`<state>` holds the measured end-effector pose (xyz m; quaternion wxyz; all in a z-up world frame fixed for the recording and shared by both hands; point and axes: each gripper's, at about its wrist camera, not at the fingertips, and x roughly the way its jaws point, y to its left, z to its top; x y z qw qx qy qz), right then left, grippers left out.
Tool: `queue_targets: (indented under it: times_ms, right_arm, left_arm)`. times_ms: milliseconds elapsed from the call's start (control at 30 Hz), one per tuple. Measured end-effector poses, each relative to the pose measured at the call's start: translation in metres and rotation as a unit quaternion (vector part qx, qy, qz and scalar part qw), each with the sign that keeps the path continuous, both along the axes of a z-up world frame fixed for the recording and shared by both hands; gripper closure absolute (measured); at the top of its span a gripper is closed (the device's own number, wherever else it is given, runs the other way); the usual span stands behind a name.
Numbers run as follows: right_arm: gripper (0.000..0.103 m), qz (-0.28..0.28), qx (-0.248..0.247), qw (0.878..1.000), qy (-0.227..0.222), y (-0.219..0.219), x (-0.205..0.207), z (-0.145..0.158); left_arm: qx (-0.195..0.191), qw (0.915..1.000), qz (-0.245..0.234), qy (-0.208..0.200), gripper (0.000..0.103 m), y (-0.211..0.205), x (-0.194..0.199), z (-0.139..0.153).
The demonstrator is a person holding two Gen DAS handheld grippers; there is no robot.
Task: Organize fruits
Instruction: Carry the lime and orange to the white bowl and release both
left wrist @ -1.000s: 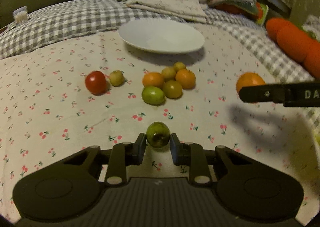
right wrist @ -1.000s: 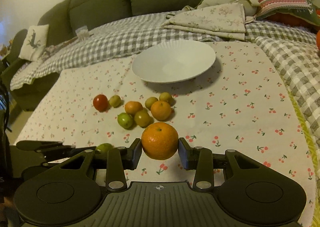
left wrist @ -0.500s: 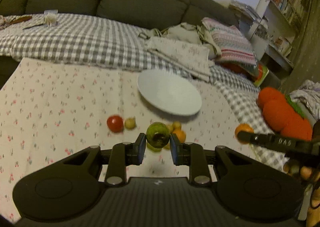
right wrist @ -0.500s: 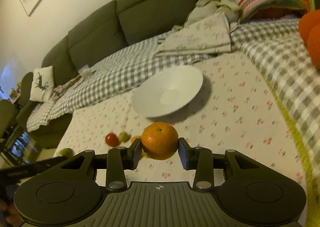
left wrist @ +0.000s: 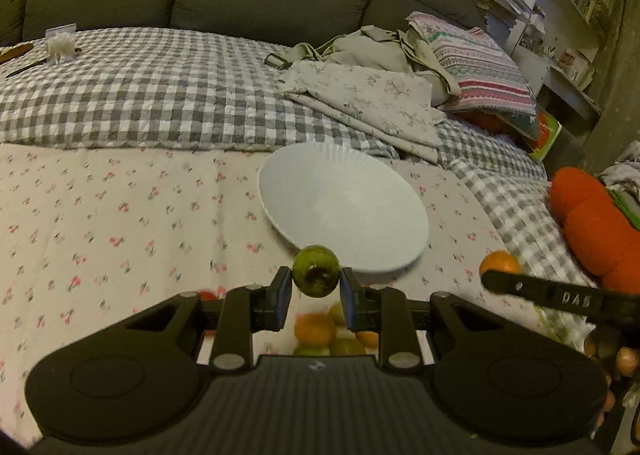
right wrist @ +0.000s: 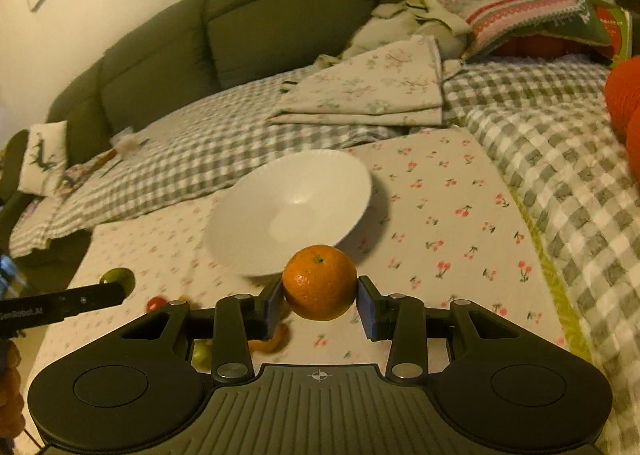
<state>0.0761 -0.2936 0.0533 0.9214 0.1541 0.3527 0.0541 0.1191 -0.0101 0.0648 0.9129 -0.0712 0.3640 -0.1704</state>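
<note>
Left tongs point(left wrist: 316, 297) pinch a green fruit point(left wrist: 316, 271), held at lower centre of the left wrist view, just in front of the near rim of the white bowl point(left wrist: 360, 223). Right tongs point(right wrist: 320, 305) pinch an orange point(right wrist: 320, 282), lower centre of the right wrist view, likewise just short of the bowl's near rim. Bowl sits mid-frame on the cherry-print cloth point(left wrist: 120, 215) and looks empty. Remaining loose fruits point(left wrist: 320, 331) lie below and behind the left tongs, partly hidden.

Step in hand, as judged: carry both fruits over the bowl and release.
- Bring each fruit past the rim and over the bowl's middle before spreading the tongs.
- Lower close to the bowl floor; round fruit will likely roll or bounce if dropped from height.
- Release one at a time, or keep the two tongs apart, so they do not collide over the bowl.
- Bowl rests on soft cloth; avoid pressing on the rim, it may tip.

Versus half a second ago: the bowl is larger and nearer in both views, the fruit cluster has dropped beneath the left tongs, and both grips are unchanged.
</note>
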Motion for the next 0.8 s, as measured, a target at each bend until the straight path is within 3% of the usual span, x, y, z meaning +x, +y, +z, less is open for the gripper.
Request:
queue_targets:
  times_ms: [233,467,800]
  right_arm:
    - [0.065,0.003,-0.013,1.000,0.016,0.007,0.033,-0.021]
    - [0.065,0.012,-0.036,0.999,-0.001,0.022,0.065,-0.024]
    - [0.065,0.015,-0.069,0.998,0.003,0.032,0.102,-0.041]
  left_arm:
    - [0.009,0.9998,-0.012,-0.015,0.079,-0.015,0.039,-0.017]
    - [0.027,0.9991,-0.024,-0.023,0.079,-0.032,0.068,-0.035]
    - [0.077,0.9961,-0.035,-0.027,0.079,-0.057,0.089,-0.055]
